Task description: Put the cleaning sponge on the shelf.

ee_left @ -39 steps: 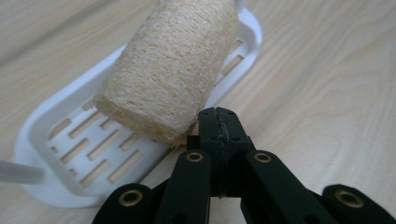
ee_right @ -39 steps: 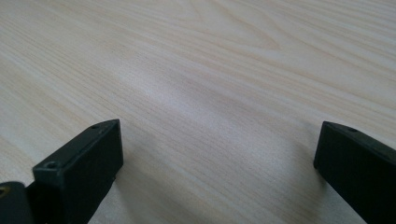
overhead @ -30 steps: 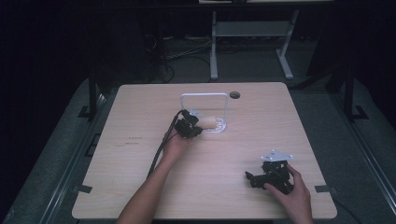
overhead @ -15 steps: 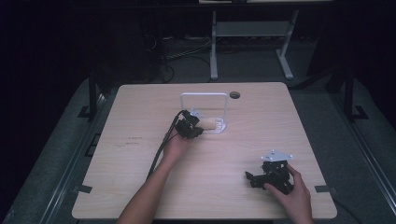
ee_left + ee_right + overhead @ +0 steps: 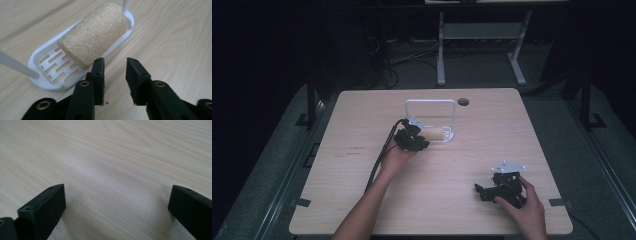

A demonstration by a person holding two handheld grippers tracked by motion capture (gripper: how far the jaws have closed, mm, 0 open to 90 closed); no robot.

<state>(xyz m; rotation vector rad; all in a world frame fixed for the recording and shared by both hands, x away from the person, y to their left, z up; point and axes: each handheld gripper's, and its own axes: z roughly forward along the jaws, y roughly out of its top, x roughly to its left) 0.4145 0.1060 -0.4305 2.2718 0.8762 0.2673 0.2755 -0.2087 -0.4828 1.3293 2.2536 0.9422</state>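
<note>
Loofah sponge (image 5: pixel 93 36) lies in the white slotted tray (image 5: pixel 47 76) at the table's far middle. Your left gripper (image 5: pixel 115 71) has just been opening, nothing between its jaws: placing looks done. Next, back it clear. Your right gripper (image 5: pixel 112 202) rests wide open, empty.

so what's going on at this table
A person holds tongs in each hand. The left tongs have just been opening, with nothing between the jaws, right beside a tan loofah roll that lies in a white slotted tray with a wire frame near the far edge of the wooden table. The right tongs stand open over bare wood near the front right.
</note>
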